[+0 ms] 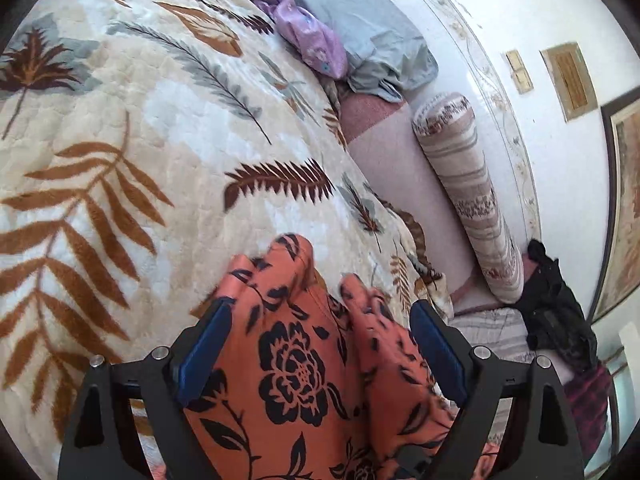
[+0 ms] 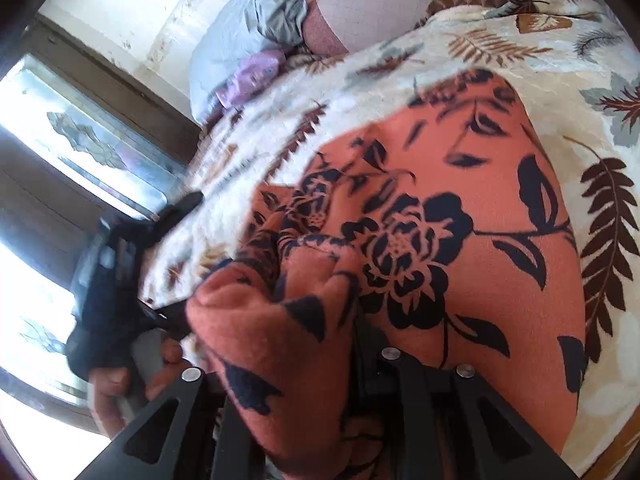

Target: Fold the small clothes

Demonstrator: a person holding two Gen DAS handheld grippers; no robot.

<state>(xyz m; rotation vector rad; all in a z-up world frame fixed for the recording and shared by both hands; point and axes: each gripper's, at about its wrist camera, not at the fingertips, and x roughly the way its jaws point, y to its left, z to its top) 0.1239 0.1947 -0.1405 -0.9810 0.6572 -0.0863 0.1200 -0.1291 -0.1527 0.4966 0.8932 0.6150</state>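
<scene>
An orange garment with black flowers [image 1: 296,364] lies on the leaf-patterned blanket [image 1: 120,140]. In the left wrist view it bunches up between the wide-apart blue pads [image 1: 208,344] of my left gripper [image 1: 320,320], which is open around it. In the right wrist view the same garment [image 2: 460,220] spreads over the blanket [image 2: 600,60], and a thick fold of it [image 2: 272,320] is pinched in my right gripper [image 2: 316,280], whose fingertips are hidden under the cloth. The left gripper and the hand that holds it [image 2: 120,280] show blurred at the left.
A purple garment [image 1: 308,36] and a grey pillow [image 1: 380,40] lie at the far end of the bed. A striped bolster [image 1: 468,192] lies along the white wall. Dark clothes [image 1: 556,308] are piled at the right. A window [image 2: 80,152] is at the left.
</scene>
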